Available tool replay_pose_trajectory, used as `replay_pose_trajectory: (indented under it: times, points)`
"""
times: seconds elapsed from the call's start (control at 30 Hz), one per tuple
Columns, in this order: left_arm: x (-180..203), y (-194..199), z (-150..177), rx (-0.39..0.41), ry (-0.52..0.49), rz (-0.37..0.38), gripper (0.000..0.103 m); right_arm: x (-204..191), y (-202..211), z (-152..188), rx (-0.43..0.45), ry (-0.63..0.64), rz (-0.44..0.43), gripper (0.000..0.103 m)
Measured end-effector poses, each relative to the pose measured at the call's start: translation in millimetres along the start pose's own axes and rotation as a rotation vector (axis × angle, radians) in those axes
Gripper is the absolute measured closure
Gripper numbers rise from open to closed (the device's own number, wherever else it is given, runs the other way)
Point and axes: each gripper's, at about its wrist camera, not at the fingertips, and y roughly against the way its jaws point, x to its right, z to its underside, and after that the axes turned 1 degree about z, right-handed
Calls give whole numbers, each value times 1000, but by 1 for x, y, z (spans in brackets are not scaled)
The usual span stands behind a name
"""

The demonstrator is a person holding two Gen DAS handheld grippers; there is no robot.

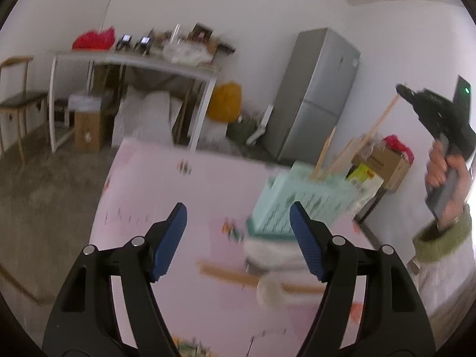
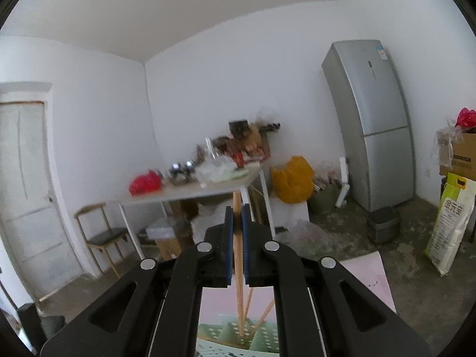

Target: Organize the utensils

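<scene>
Left wrist: silver fridge (image 1: 312,95) and cluttered white table (image 1: 134,59) beyond mint utensil basket (image 1: 300,202).

The left gripper (image 1: 238,238) has matt black plastic arms, and its pads (image 1: 171,241) are blue with a fine ribbed texture. The chopstick (image 2: 237,238) looks like pale, smooth wood. The basket (image 1: 297,205) is mint-green perforated plastic. The counter (image 1: 166,196) carries a smooth pink cover. The fridge (image 2: 374,125) looks like brushed grey metal.
</scene>
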Motion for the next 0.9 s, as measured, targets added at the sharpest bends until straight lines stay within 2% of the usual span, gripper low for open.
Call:
replay_pose_trajectory:
  times: [0.17,0.23,0.3,0.33,0.37,0.4,0.47,0.57,0.73,0.9]
  points:
    - [-14,5,27,-66,23,-14,35,2,-38,30,-92,7,46,97]
    - [-15,6,36,-82,25,-11,35,9,-56,46,-196,-17,47,97]
    - [-15,5,42,-98,26,-13,35,18,-66,58,-264,-31,84,94]
    - [-14,6,46,-106,25,-9,35,22,-68,61,-283,-39,98,90]
    - [-13,5,48,-114,23,-6,35,26,-67,63,-292,-52,106,74]
    - [-11,4,49,-123,20,-3,35,30,-64,63,-287,-64,114,55]
    - [-7,0,52,-140,19,9,35,35,-52,61,-248,-69,128,43]
    - [-1,-6,54,-161,17,22,35,38,-38,53,-216,-50,157,38]
    - [7,-12,57,-184,18,39,35,44,4,51,-170,-63,168,35]
    - [14,-27,66,-243,48,70,35,48,43,77,-208,-99,142,35]
